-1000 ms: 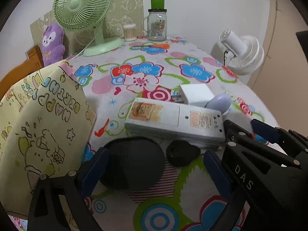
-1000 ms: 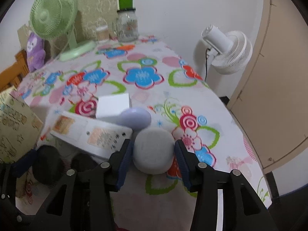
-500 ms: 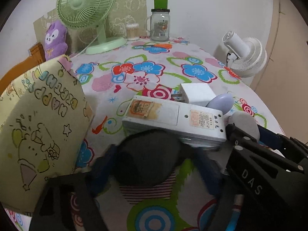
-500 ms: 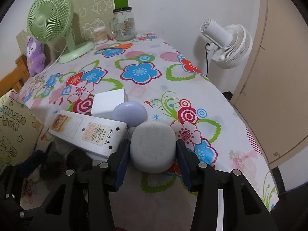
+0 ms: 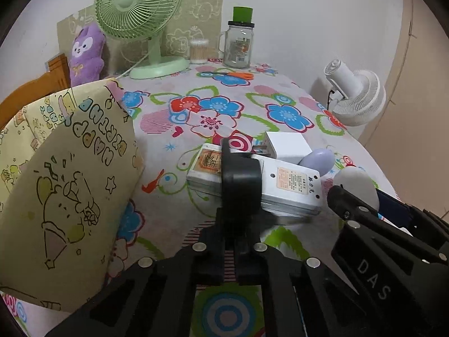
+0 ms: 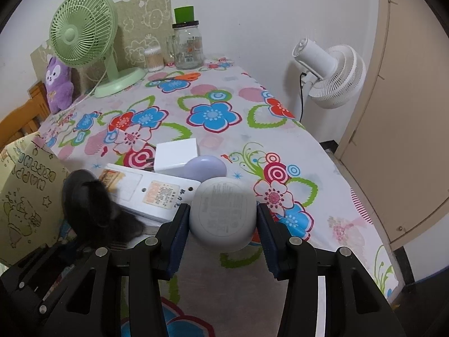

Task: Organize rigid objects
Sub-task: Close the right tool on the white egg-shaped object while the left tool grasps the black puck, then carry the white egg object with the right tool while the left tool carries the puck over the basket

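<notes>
My left gripper (image 5: 238, 233) is shut on a black round object (image 5: 240, 182), which stands on edge in front of a white power strip (image 5: 283, 188). In the right wrist view that black object (image 6: 84, 193) is blurred, at the left. Between blue pads, my right gripper (image 6: 223, 224) is shut on a white rounded case (image 6: 223, 213), just above the flowered tablecloth (image 6: 224, 118). The same case (image 5: 356, 185) shows at the right of the left wrist view. A white charger cube (image 6: 176, 153) and a lilac egg-shaped thing (image 6: 209, 165) lie behind the strip.
A yellow birthday gift bag (image 5: 70, 174) stands close on the left. At the back of the table are a green desk fan (image 5: 137, 8), a purple plush (image 5: 85, 53), a glass jar (image 5: 238, 45) and orange scissors (image 5: 238, 75). A white floor fan (image 6: 328, 73) stands beyond the table's right edge.
My left gripper went from wide open around the flat black object to shut on it, and the object now stands on edge. The right gripper kept hold of the white case and rose slightly.
</notes>
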Action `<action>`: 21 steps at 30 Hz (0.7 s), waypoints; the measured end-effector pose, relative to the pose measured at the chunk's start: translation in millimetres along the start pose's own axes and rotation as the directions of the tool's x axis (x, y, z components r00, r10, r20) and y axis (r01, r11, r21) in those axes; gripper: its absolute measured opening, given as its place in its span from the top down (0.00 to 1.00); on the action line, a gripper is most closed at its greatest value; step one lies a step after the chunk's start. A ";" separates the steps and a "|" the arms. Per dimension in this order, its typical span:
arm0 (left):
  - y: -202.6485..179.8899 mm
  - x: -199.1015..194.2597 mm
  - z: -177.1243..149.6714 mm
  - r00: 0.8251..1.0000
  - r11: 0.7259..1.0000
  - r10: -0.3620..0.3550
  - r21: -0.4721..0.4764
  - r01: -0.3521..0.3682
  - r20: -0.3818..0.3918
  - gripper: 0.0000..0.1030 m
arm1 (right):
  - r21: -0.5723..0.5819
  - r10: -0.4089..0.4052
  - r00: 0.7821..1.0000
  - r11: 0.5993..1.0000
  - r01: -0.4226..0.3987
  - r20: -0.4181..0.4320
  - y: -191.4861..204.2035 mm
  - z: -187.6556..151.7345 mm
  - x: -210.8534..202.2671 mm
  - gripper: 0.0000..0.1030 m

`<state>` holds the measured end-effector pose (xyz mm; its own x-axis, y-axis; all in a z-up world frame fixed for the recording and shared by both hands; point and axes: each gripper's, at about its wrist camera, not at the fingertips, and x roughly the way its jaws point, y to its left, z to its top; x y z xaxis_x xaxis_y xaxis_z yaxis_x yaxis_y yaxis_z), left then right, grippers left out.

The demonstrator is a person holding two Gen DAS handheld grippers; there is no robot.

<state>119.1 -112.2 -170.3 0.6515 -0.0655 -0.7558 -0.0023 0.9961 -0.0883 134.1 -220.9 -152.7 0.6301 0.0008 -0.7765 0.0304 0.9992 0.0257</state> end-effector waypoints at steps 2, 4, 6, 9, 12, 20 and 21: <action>1.1 0.4 -0.5 1.000 1.000 -0.004 -0.004 0.004 -0.005 0.99 | 0.002 0.001 1.000 1.000 -0.001 0.001 1.3 0.4 -1.2 0.51; 1.3 0.0 -1.0 1.000 1.000 0.000 0.000 0.000 -0.005 0.99 | 0.001 0.001 1.000 1.000 -0.001 0.003 2.3 -0.6 -2.6 0.51; 0.3 -2.3 -1.6 1.000 1.000 0.007 0.009 -0.007 0.001 0.99 | 0.005 0.009 1.000 1.000 -0.009 0.001 1.6 -1.8 -3.5 0.51; 0.1 -6.7 -1.6 1.000 1.000 0.009 0.015 -0.009 0.007 0.99 | 0.018 0.018 1.000 1.000 -0.018 0.005 0.5 -3.0 -6.9 0.51; 0.4 -12.1 -0.7 1.000 1.000 0.007 0.019 -0.007 0.013 0.99 | 0.020 0.019 1.000 1.000 -0.019 0.016 1.6 -2.8 -13.1 0.51; 2.9 -29.2 2.0 1.000 1.000 0.003 0.028 -0.004 0.028 0.99 | 0.031 0.025 0.999 0.999 -0.026 0.040 4.5 -0.6 -30.4 0.51; 3.4 -31.3 2.4 1.000 1.000 0.003 0.031 -0.003 0.029 0.99 | 0.029 0.024 0.999 0.999 -0.025 0.044 5.5 -0.2 -33.5 0.51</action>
<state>100.4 -106.6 -145.4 0.6729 -0.0612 -0.7372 0.0188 0.9977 -0.0657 113.0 -215.4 -126.7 0.6641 0.0227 -0.7473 0.0371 0.9973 0.0633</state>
